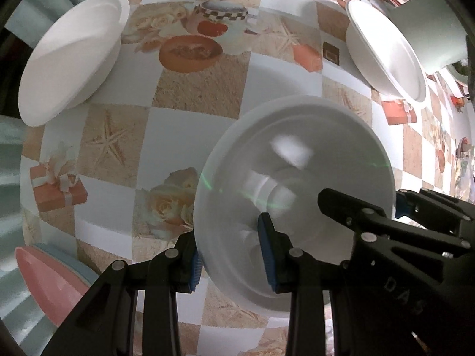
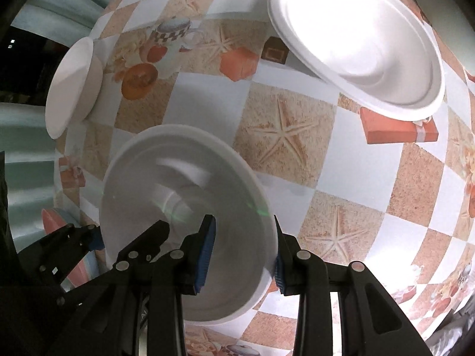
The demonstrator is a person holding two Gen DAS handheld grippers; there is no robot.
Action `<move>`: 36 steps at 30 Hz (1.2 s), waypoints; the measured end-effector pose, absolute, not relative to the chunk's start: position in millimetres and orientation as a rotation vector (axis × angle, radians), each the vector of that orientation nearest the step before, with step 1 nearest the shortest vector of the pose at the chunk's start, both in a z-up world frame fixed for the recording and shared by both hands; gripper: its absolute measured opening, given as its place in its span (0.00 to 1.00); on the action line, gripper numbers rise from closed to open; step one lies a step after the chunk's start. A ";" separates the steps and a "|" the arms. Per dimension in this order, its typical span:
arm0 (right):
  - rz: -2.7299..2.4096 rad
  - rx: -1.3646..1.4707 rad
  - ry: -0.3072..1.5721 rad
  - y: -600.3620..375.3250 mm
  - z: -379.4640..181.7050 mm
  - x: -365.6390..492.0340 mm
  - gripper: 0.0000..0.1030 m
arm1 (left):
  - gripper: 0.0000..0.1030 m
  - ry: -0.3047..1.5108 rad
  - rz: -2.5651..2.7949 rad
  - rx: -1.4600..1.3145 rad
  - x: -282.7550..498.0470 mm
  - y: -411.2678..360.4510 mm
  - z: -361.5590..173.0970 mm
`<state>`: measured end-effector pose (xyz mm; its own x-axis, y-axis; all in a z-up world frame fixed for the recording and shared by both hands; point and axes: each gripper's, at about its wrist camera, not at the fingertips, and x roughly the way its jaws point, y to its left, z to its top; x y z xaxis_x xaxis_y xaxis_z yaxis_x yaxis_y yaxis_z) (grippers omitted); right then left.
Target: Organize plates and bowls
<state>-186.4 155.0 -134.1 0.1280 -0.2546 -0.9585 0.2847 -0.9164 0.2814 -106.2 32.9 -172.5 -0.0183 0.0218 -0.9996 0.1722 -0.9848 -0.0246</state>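
Left wrist view: steeply downward, close above the table. Right wrist view: downward, equally close, from the opposite side. Shared by the 2 views: white bowl, checkered tablecloth, both outlying white dishes.

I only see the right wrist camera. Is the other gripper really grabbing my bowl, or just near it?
Observer: Grabbing it. The left gripper has one pad inside the bowl and one outside, with the rim between them.
Child: What's the pink thing way over at the edge?
Observer: A pink plate. It lies on top of a light blue plate.
Child: And the grey stuff behind the big white plate?
Observer: A round grey-green tub, standing close behind that white plate.
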 end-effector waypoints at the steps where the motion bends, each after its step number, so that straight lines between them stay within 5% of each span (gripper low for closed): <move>1: -1.846 2.015 0.033 154.1 -134.5 -184.8 0.36 | 0.35 0.195 -2.164 2.128 -106.8 33.1 -174.6; 12: -1.875 2.016 0.014 165.3 -114.6 -172.5 0.37 | 0.35 0.148 -2.223 2.092 -111.4 65.1 -148.8; 36: -1.904 1.856 0.133 88.8 -34.7 -167.0 0.37 | 0.35 0.275 -2.234 1.884 -85.5 -12.4 -53.3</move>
<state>-167.0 88.8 -34.7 0.0304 -0.2643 -0.9640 0.3954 -0.8825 0.2545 -85.5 -12.4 -53.3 -0.1633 -0.0368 -0.9859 0.2750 -0.9614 -0.0096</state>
